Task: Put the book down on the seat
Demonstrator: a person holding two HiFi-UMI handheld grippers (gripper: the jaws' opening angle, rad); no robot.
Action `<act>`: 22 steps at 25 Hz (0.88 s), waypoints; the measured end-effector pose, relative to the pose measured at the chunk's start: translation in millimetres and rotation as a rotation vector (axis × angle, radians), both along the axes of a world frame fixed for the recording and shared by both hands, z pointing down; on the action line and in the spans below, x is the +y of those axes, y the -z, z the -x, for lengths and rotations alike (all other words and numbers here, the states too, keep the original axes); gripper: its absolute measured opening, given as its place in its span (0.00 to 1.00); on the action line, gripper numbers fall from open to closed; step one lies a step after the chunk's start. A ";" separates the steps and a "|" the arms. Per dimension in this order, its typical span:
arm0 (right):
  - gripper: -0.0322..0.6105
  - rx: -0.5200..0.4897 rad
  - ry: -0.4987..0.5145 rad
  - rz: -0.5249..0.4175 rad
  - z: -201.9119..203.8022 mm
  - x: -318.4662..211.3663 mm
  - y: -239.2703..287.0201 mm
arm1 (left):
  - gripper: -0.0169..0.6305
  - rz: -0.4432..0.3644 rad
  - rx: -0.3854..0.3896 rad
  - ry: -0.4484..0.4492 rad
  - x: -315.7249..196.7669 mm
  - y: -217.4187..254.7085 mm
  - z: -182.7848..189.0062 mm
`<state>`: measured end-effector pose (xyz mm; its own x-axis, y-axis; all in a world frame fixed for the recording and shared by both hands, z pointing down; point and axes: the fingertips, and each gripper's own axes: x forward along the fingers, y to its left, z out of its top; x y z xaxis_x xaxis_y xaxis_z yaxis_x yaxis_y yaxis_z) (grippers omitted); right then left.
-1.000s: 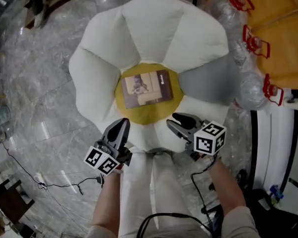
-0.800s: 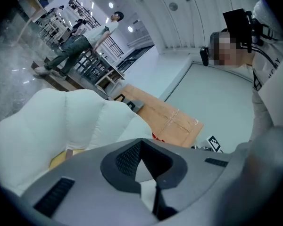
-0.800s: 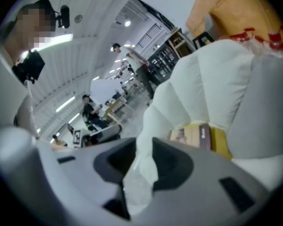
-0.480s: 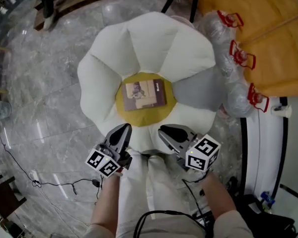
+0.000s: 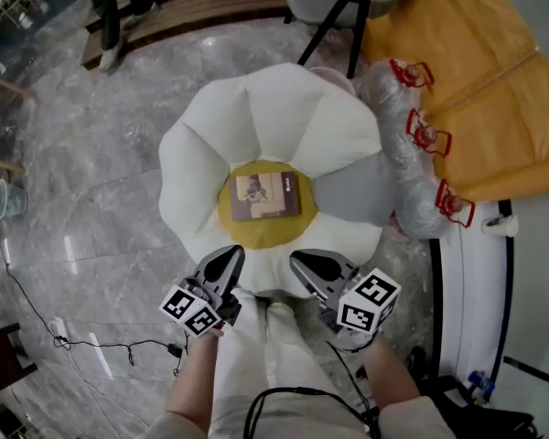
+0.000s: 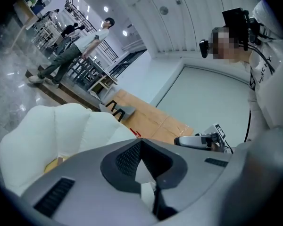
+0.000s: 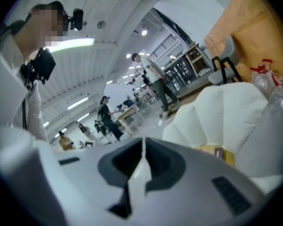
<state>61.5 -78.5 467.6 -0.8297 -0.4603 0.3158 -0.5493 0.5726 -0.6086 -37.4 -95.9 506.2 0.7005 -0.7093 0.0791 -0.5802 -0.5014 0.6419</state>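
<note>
Showing, from the head view, book [image 5: 266, 196] flat on seat [image 5: 256, 117] centre, long side crosswise, ahead of left tongs [image 5: 230, 257] and right tongs [image 5: 300, 262] (neither clearly nearer). Left gripper view: pressed together, empty. Right gripper view: just been closing, now together, nothing between.

Looks like a big open hall. Shows polished grey marble floor [image 5: 91, 199], white ribbed ceiling [image 6: 193, 22] with strip lights [image 7: 70, 43], distant wooden desks [image 6: 103, 83].
</note>
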 end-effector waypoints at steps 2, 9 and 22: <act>0.10 0.001 0.003 -0.012 -1.8 3.2 9.0 | 0.06 -0.008 -0.001 -0.002 4.5 8.7 -0.2; 0.09 0.011 0.039 -0.051 -2.6 17.3 37.1 | 0.06 -0.023 0.001 -0.021 20.6 34.7 -7.9; 0.08 0.030 0.097 -0.095 0.7 39.3 94.9 | 0.06 -0.058 0.045 -0.007 38.0 103.4 -14.9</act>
